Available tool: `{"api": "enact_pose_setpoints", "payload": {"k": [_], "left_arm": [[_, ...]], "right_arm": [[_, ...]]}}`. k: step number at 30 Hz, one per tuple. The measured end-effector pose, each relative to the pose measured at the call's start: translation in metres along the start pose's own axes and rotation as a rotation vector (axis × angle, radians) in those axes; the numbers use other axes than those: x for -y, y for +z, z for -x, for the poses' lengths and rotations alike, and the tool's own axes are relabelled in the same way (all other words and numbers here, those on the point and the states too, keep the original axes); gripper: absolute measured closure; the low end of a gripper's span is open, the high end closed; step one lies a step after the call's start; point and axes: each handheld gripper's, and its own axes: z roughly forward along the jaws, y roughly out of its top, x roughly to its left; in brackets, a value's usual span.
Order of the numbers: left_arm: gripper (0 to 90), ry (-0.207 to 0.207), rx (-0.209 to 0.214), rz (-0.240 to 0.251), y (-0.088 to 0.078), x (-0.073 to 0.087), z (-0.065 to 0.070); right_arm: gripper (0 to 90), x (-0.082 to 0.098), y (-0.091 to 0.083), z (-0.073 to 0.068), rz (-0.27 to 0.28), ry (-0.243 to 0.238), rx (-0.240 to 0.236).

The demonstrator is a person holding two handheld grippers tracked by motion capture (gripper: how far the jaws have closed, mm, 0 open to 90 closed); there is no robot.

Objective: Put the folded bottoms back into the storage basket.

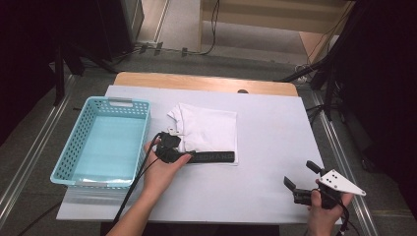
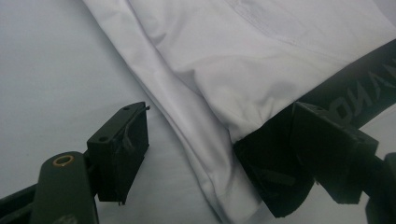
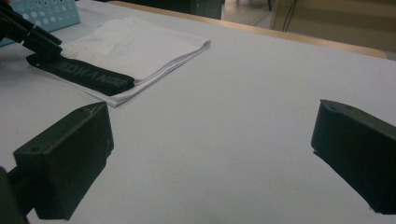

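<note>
Your left gripper (image 2: pixel 205 163) straddles the folded shirt's (image 2: pixel 243 74) corner, jaws spread; right gripper (image 1: pixel 307 177) gapes, well apart.

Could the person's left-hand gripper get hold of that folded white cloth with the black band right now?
Probably yes: the left gripper already straddles the folded white cloth's near corner with open jaws, and nothing blocks it.

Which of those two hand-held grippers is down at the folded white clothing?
The left hand-held gripper: its jaws straddle the folded white garment beside the blue basket. The right hand-held gripper hovers apart over bare table.
</note>
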Motion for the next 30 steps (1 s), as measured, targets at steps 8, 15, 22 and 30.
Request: {"api": "enact_pose_setpoints", "payload": {"k": [8,15,22,30], "left_arm": [[29.0,0.051,-0.040,-0.010,0.001,0.002,0.008],[35.7,0.050,-0.031,-0.018,0.001,0.001,0.010],[41.4,0.050,-0.012,-0.026,0.000,0.000,0.009],[51.0,0.048,0.020,-0.032,0.000,-0.001,0.008]], "right_arm": [[0.0,0.000,0.001,0.000,-0.001,-0.004,-0.001],[0.0,-0.001,0.003,-0.002,-0.001,-0.005,-0.008],[0.0,-0.005,0.006,-0.004,0.005,-0.006,-0.017],[0.0,-0.017,0.020,-0.012,0.002,-0.037,-0.043]]}}
